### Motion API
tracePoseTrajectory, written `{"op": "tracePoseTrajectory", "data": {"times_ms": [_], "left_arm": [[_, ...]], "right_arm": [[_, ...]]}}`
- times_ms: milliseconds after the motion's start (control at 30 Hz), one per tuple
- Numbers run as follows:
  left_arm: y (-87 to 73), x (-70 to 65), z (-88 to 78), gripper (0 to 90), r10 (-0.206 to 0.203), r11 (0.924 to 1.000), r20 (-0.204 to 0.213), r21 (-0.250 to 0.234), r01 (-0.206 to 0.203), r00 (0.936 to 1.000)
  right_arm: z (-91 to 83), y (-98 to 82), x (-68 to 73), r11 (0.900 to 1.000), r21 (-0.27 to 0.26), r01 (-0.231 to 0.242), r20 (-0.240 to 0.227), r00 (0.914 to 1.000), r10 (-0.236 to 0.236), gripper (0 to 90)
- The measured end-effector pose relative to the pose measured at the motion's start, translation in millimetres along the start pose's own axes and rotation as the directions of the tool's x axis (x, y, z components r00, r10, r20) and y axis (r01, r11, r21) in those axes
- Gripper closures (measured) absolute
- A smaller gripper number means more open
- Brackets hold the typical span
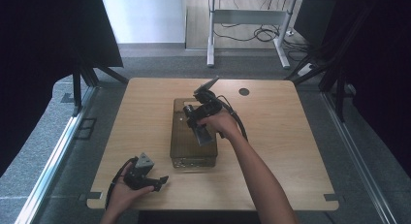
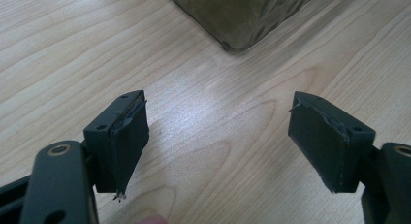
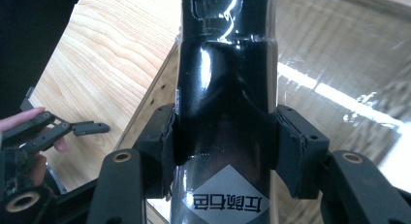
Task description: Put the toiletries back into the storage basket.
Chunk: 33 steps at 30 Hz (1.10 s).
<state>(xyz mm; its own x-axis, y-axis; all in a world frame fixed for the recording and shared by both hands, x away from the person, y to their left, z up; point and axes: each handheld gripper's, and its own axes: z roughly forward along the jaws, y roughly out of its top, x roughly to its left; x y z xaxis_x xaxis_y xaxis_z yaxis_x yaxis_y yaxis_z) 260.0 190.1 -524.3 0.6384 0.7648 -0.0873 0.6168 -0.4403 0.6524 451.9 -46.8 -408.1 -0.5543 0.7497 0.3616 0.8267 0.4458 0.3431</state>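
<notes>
At 7 o'clock on the table (image 1: 271,136), left gripper (image 1: 162,181) rests w/ jaws spread wide, nothing btwn them. Just right, at centre, sits a dark see-through box (image 1: 180,146). Over its top, right gripper (image 3: 225,146) clamps a glossy black bottle (image 3: 225,88), pads pressed on both sides.

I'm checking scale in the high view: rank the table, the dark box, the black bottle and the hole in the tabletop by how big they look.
1. table
2. dark box
3. black bottle
4. hole
</notes>
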Motion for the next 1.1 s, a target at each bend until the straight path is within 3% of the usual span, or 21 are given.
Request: {"op": "tracePoseTrajectory", "data": {"times_ms": [367,867,1100], "left_arm": [[-0.1,1.1,-2.2,22.8,-0.003,0.9999,0.005,-0.012,0.004,1.0],[0.3,0.8,-1.6,22.8,0.002,1.0,0.005,-0.007,-0.002,1.0],[0.9,-0.1,-1.0,22.8,0.003,1.0,0.008,-0.009,-0.003,1.0]], "right_arm": [[27.9,8.0,11.4,1.0,0.01,-0.026,-0.009,0.9996,0.027,46.8],[41.5,8.1,10.6,0.999,0.021,-0.048,-0.008,0.9988,0.048,46.8],[48.9,8.9,11.6,0.995,0.012,-0.099,-0.036,0.9944,0.099,46.8]]}}
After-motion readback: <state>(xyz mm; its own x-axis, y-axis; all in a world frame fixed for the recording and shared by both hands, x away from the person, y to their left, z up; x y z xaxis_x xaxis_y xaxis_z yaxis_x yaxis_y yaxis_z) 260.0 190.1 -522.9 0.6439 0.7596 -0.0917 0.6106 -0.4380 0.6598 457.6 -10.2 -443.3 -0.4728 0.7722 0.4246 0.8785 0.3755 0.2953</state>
